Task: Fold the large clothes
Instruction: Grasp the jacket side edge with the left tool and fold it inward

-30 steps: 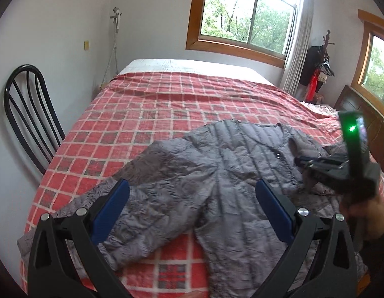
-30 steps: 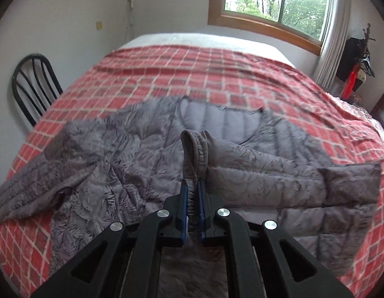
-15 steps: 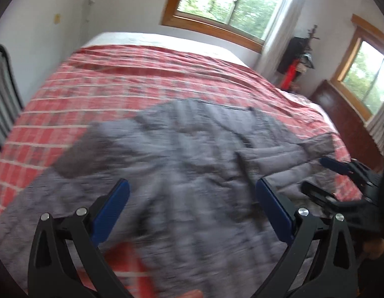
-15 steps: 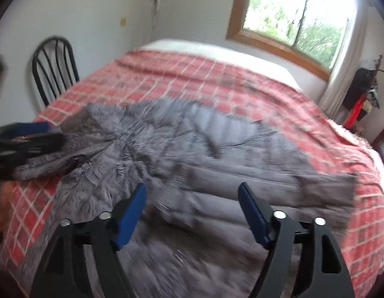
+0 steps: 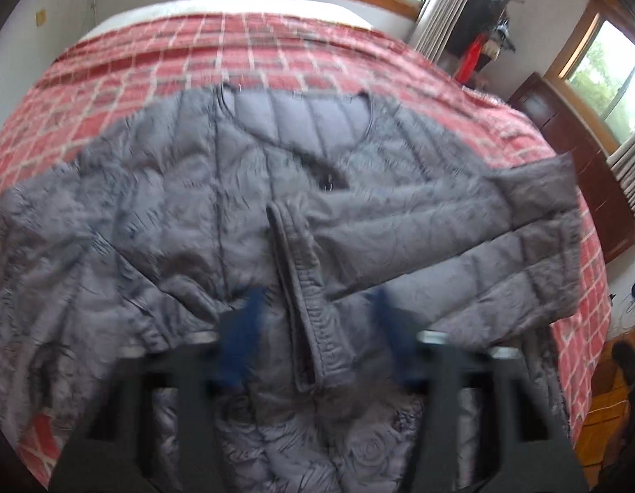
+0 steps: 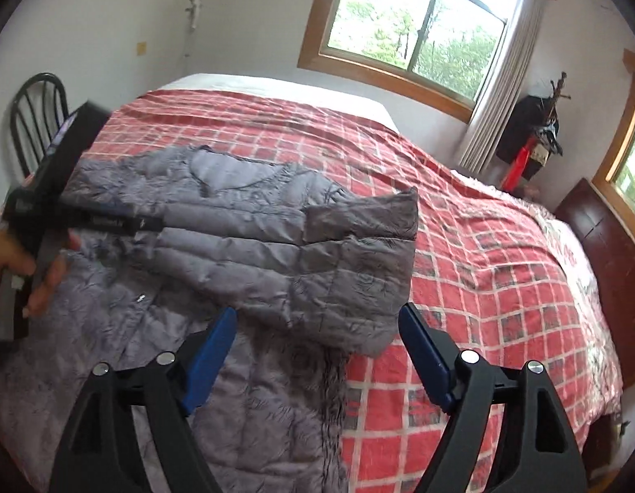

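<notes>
The grey quilted jacket (image 5: 219, 222) lies spread front-up on the bed, collar toward the far end. Its right sleeve (image 5: 420, 238) is folded across the chest, with the cuff (image 5: 301, 287) lying along the centre line. In the right wrist view the folded sleeve (image 6: 317, 254) forms a thick layer over the jacket's right side, its corner near the jacket's edge on the bedspread.

My left claw (image 5: 317, 337) is over the lower middle of the jacket. Its blue pads (image 5: 243, 337) stand on either side of the cuff, apart from each other; the view is motion-blurred, so I cannot tell whether they touch the fabric. They hold nothing.

My right claw (image 6: 317, 353) is spread wide, above the jacket's right edge. It grips nothing. Its left pad is over grey fabric, its right pad over the bedspread.

The red checked bedspread (image 6: 482, 246) covers the bed. A black chair (image 6: 34, 115) stands at the left wall. Wood-framed windows (image 6: 416, 28) are beyond the far end.
</notes>
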Tool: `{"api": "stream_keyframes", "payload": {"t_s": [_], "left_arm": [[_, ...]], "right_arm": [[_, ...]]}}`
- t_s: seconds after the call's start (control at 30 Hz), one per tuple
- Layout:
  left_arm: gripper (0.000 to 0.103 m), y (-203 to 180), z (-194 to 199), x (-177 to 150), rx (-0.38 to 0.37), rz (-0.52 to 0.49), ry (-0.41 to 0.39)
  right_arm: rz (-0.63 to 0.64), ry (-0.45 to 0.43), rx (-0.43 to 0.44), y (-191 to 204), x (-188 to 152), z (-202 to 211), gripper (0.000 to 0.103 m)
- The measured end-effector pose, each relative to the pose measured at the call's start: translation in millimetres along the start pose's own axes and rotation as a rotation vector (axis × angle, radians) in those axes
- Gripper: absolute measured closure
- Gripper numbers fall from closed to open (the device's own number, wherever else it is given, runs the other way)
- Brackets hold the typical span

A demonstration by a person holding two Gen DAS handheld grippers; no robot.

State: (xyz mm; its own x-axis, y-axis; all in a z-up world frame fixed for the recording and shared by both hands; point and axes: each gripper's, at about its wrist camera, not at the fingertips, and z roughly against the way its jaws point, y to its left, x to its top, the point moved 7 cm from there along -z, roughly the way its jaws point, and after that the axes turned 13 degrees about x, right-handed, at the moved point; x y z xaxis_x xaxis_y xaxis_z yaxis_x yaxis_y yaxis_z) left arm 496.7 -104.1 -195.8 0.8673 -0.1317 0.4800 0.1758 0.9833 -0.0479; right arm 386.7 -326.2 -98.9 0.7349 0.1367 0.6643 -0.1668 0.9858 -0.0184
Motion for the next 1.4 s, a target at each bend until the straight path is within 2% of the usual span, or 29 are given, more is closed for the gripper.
{"api": "stream_keyframes", "payload": {"t_s": [0.07, 0.13, 0.2, 0.3, 0.47, 0.73, 0.9, 1.07, 1.27, 1.33, 1.4], "left_arm": [[0.063, 1.5, -3.5, 0.0, 0.011, -0.005, -0.001], [0.071, 0.9, -5.9, 1.9, 0.021, -0.012, 0.0], [0.093, 0.8, -4.8, 4.1, 0.015, -0.013, -0.008], [0.095, 2.2, -1.5, 7.6, 0.01, -0.009, -0.012], [0.097, 23.7, 26.9, 18.2, 0.024, 0.015, -0.059], [0.097, 100.3, 74.3, 32.4, 0.112, 0.092, -0.114], [0.097, 140.8, 84.8, 36.2, 0.151, 0.127, -0.118], [0.097, 163.3, 74.5, 36.2, 0.166, 0.146, -0.103], [0.097, 175.5, 29.1, 27.5, 0.183, 0.151, -0.027], [0.094, 179.7, 13.4, 21.9, 0.192, 0.155, -0.001], [0.082, 184.4, 7.1, 17.8, 0.211, 0.159, 0.009]], "right_arm": [[-0.002, -0.001, -0.001, -2.6, 3.7, -9.8, 0.023], [-0.005, 0.002, 0.001, -4.7, 7.1, -19.6, 0.023], [-0.005, 0.004, 0.004, -6.2, 8.4, -26.4, 0.023], [-0.001, 0.003, 0.0, -7.5, 9.0, -31.1, 0.023], [0.002, -0.001, -0.003, -6.6, 12.9, -32.1, 0.023], [0.004, -0.021, 0.004, -0.1, 29.4, -31.8, 0.023], [-0.037, -0.034, 0.067, -2.8, 36.5, -42.8, 0.021], [-0.049, -0.005, 0.075, -5.2, 35.1, -61.3, 0.021], [-0.059, 0.041, 0.086, -11.7, 29.1, -91.4, 0.022], [-0.066, 0.055, 0.091, -13.2, 26.9, -101.6, 0.022], [-0.068, 0.074, 0.093, -14.1, 24.4, -111.0, 0.022]]}}
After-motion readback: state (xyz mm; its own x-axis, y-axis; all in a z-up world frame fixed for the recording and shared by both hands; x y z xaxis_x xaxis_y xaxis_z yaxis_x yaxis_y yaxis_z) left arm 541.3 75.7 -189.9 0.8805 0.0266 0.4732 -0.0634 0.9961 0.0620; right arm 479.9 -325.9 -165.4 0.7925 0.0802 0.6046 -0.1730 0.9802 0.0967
